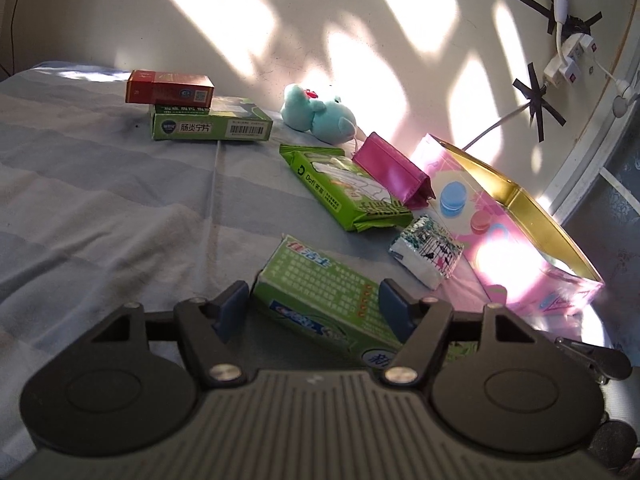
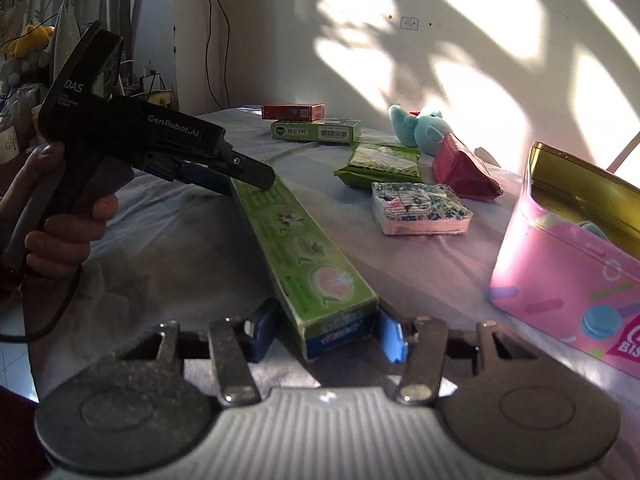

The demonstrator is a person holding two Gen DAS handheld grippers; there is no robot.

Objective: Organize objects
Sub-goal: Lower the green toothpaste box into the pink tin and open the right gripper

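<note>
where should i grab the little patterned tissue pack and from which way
Grip the tissue pack across its two long side edges, coming straight down from above. It lies flat on the bedsheet with bare cloth around it, so both edges look reachable, and the soft pack should squeeze easily.

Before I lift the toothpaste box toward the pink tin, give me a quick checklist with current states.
1. Left hand-held gripper straddling one end of the toothpaste box: ok.
2. Right hand-held gripper straddling the other end: ok.
3. Pads actually clamped on the box: cannot tell; small gaps seem to show.
4. Pink tin open: ok, no lid on.
5. Tin has room: cannot tell; something teal lies inside.
6. Path to the tin: not ok; tissue pack lies between.
</note>
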